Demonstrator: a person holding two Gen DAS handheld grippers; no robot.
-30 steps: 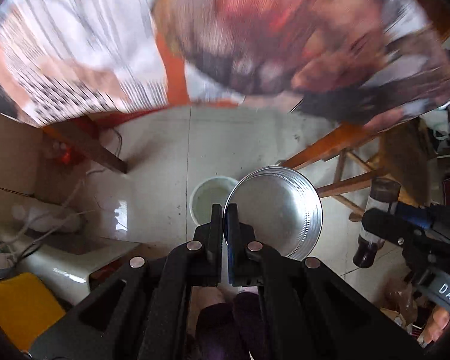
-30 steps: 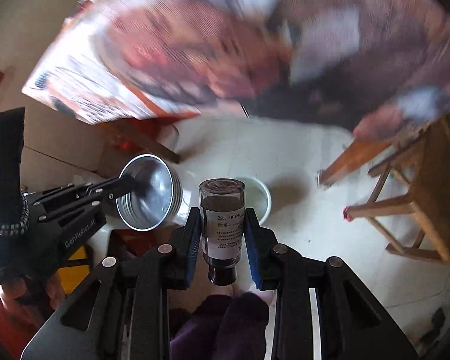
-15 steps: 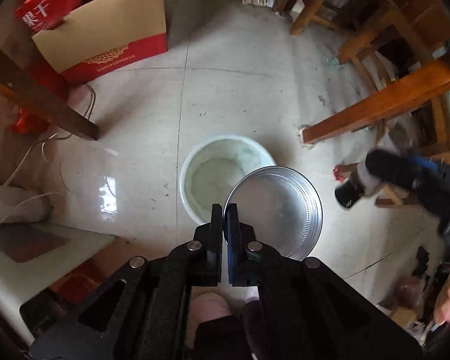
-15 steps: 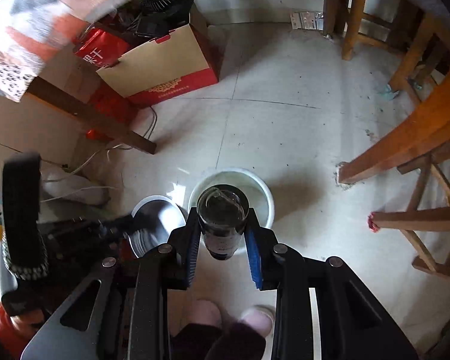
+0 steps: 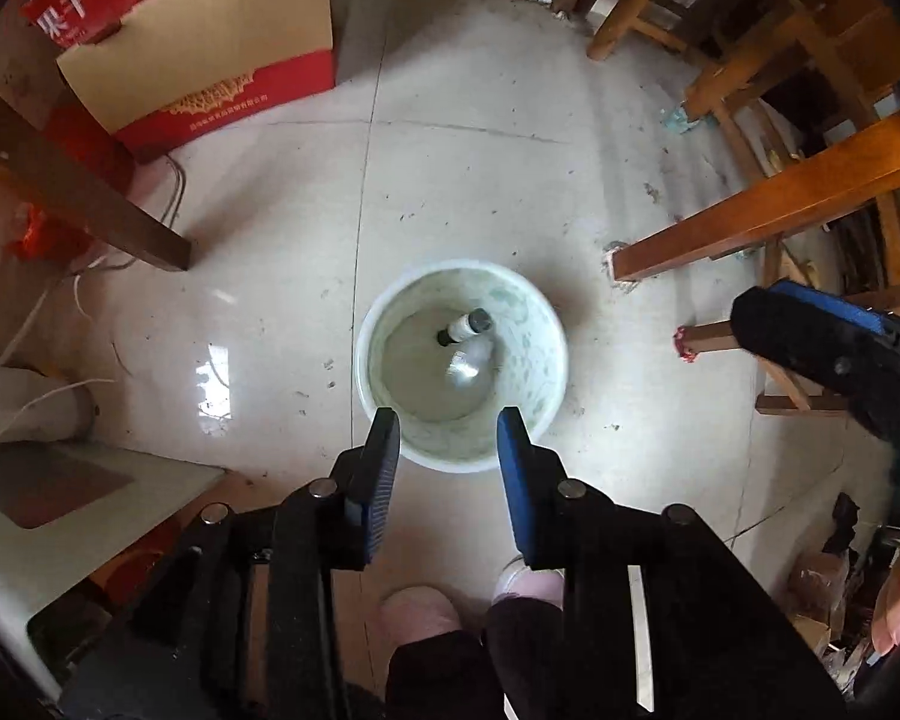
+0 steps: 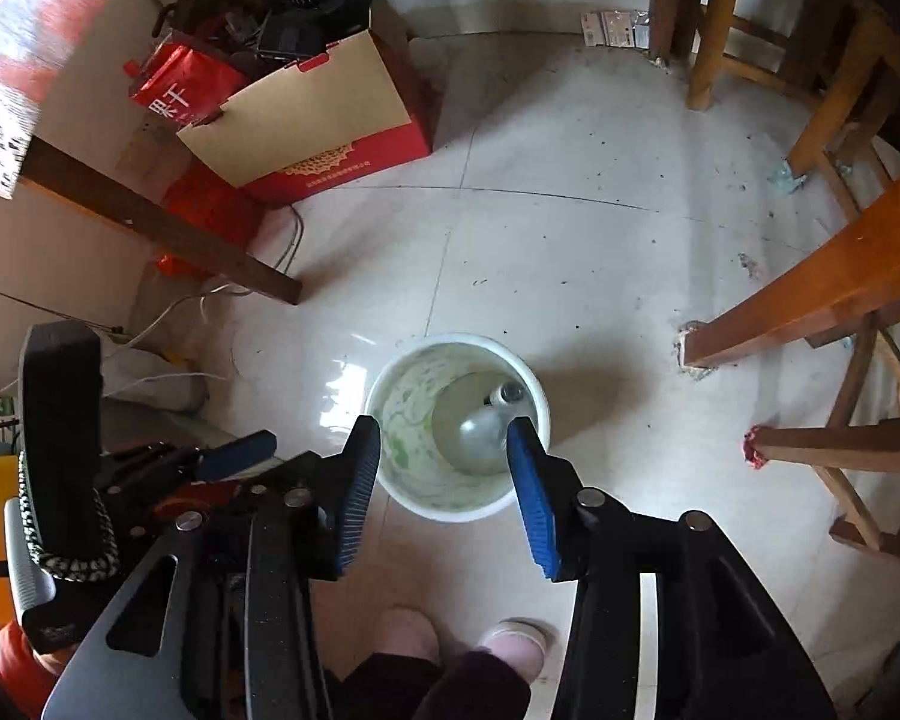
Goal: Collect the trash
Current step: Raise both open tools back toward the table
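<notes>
Since earlier frame: bottle (image 5: 465, 327) and metal tin (image 5: 468, 363) released, now inside white bucket (image 5: 373, 324) on floor. Left gripper (image 5: 448, 420) and right gripper (image 6: 444, 429) above it, fingers wide, empty.

In the bucket (image 5: 546, 372), the silvery thing (image 5: 467, 363) beside the small bottle (image 5: 465, 327) is blurred beyond naming. In the right wrist view, the right gripper's blue finger (image 6: 531, 498) covers part of the bucket's rim. The red bag (image 5: 84, 3) is cut off at the left view's top edge.
</notes>
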